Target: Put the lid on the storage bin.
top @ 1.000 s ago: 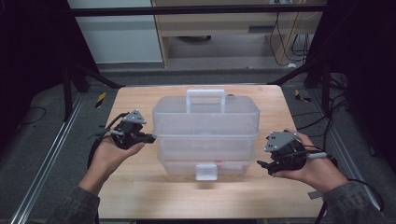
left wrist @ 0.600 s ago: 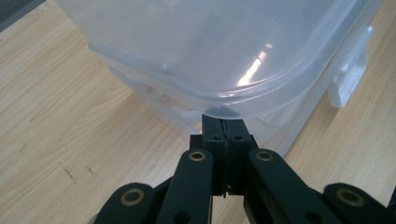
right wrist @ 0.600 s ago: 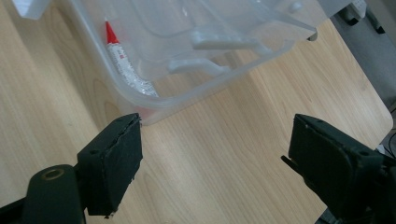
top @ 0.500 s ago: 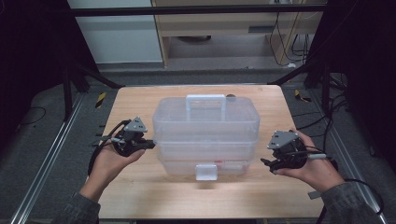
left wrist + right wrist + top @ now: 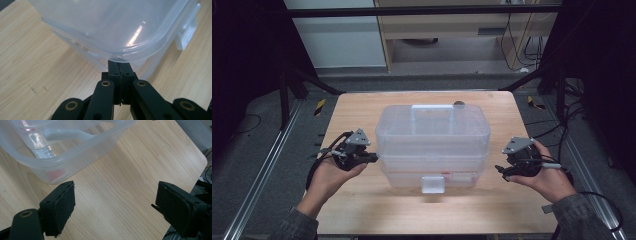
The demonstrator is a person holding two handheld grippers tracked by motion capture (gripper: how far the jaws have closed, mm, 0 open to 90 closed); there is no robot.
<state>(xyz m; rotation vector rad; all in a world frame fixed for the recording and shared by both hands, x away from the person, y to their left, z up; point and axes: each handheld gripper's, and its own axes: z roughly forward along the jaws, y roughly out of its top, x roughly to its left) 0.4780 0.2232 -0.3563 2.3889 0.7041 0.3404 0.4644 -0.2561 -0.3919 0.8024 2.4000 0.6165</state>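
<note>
The box (image 5: 434,145) is sitting latched on the bench (image 5: 362,210). The left gripper (image 5: 371,158), pressed together, is touching it; the right gripper (image 5: 502,172) is waiting spread wide.

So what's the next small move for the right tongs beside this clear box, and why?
Probably ease the right tongs in toward the box until the near end wall sits between the open pads. They stand apart over bare table, off the box, nothing between them. The left tongs are shut, their tips at the box's other end, so the right side looks like the one lacking contact.
</note>
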